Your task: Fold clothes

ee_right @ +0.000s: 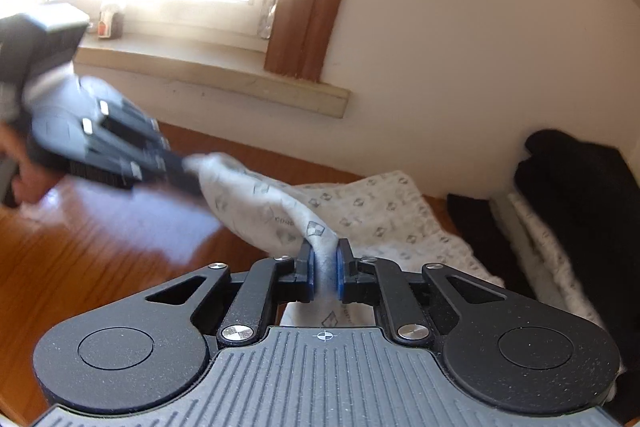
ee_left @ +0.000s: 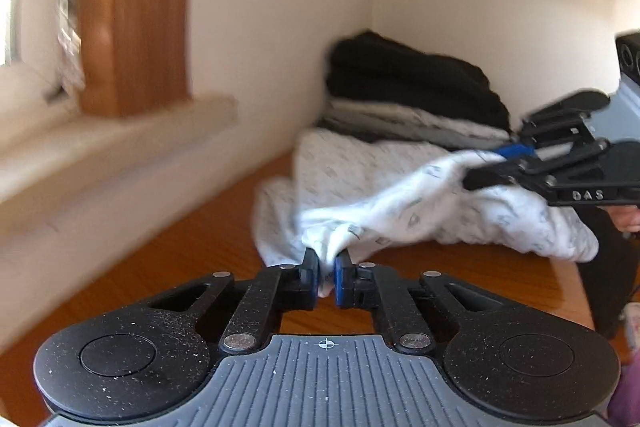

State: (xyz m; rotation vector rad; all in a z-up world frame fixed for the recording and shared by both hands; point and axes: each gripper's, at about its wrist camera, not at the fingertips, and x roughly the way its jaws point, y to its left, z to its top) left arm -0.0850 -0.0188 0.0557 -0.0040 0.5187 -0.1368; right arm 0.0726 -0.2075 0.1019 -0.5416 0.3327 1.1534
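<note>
A white printed garment (ee_left: 360,195) is held above the wooden desk (ee_left: 224,235) by both tongs. The left tongs (ee_left: 327,277) are closed on a bunched edge of the cloth, which is pinched between the blue pads (ee_left: 341,279). The right tongs (ee_right: 325,273) are likewise clamped on a gathered strip of the same garment. Between the two grips the fabric is stretched and lifted, while its remaining part is draped on the desk. A stack of folded clothes (ee_left: 412,91), dark on top, is seen behind it in the corner against the wall.
</note>
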